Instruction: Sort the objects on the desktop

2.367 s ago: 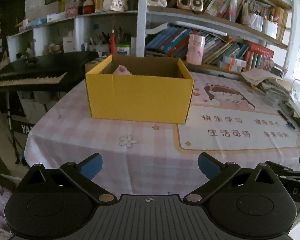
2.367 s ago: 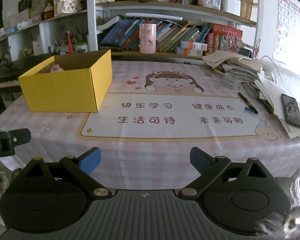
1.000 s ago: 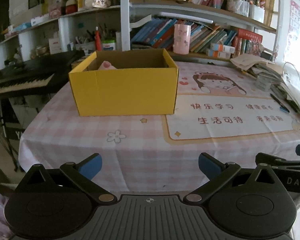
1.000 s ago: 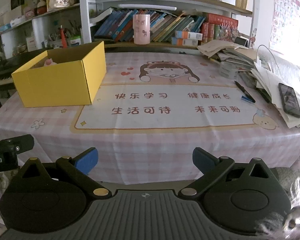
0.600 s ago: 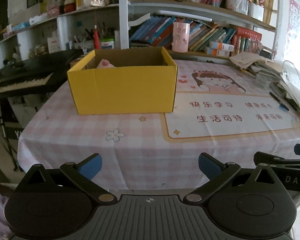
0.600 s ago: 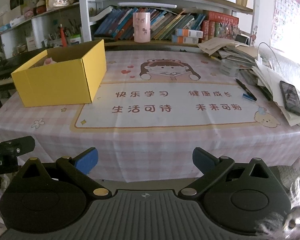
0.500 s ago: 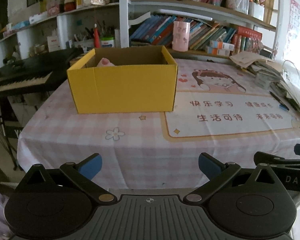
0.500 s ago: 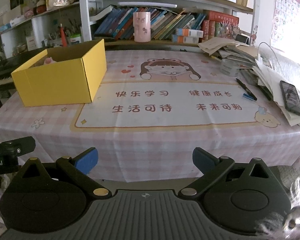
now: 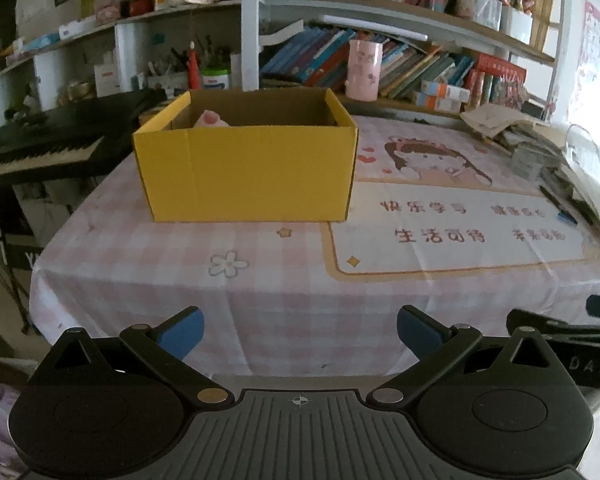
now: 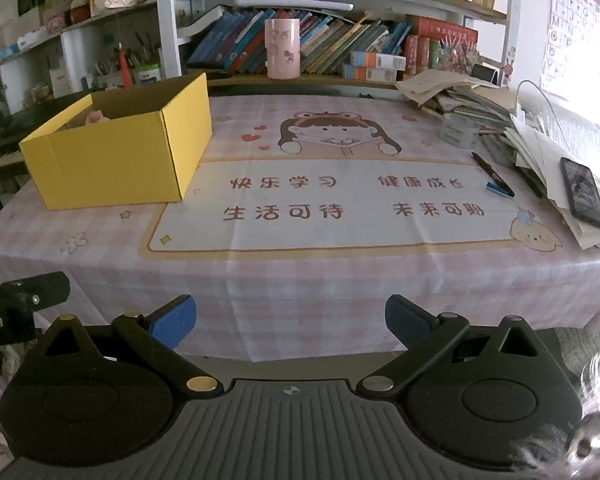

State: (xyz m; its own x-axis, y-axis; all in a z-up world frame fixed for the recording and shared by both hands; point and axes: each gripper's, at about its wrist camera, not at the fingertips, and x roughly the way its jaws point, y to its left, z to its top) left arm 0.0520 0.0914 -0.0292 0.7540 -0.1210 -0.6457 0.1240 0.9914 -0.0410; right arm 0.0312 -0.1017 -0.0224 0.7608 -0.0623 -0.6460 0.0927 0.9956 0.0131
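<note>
Yellow box sits apart from both grippers' empty, wide-spread jaws, left and right.

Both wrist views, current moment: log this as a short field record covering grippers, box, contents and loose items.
left gripper: open, empty, short of the table edge
right gripper: open, empty, short of the table edge
yellow box: open-topped, on the table's left side
box contents: pink object, mostly hidden
loose items: black pen, phone on papers at right
</note>
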